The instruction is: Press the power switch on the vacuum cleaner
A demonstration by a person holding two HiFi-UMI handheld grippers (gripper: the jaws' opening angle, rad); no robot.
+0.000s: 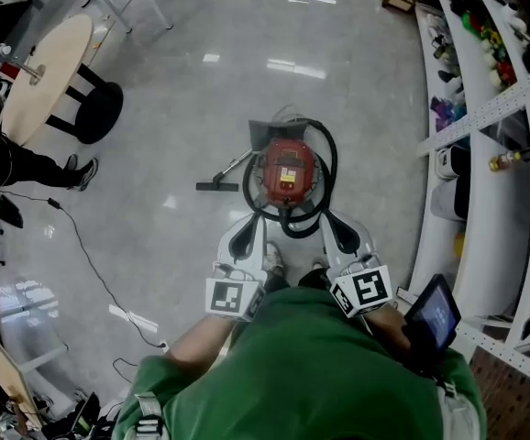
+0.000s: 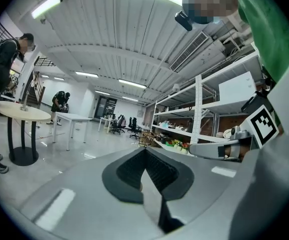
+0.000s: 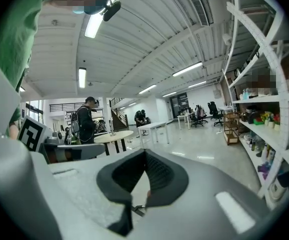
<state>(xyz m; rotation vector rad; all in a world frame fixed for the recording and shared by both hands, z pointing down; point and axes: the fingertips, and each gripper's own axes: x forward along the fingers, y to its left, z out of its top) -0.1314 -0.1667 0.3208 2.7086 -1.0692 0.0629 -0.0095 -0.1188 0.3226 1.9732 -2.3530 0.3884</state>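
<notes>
1. We are standing over the red canister vacuum cleaner (image 1: 288,172), which is sitting on the grey floor just ahead of our feet. Its black hose (image 1: 329,168) is looping around it and its floor nozzle (image 1: 217,186) is lying to its left.
2. We are holding the left gripper (image 1: 246,236) and the right gripper (image 1: 341,234) close to our body, near the vacuum cleaner but clear of it.
3. In the left gripper view, the left gripper's (image 2: 145,169) pads are meeting with nothing between them. In the right gripper view, the right gripper's (image 3: 145,171) jaws are likewise pressed together and empty.
4. We are not yet making out the power switch on the vacuum cleaner's top; it is too small to pick out.
5. In our judgement, pressing well is calling for closed jaws brought straight down as a blunt tip, squarely on the switch, while keeping off the hose loop.
6. Right of the vacuum cleaner, the shelving rack (image 1: 485,108) is carrying bottles and small coloured goods, too small to name.
7. What the vacuum cleaner's own canister is holding is hidden from us.
</notes>
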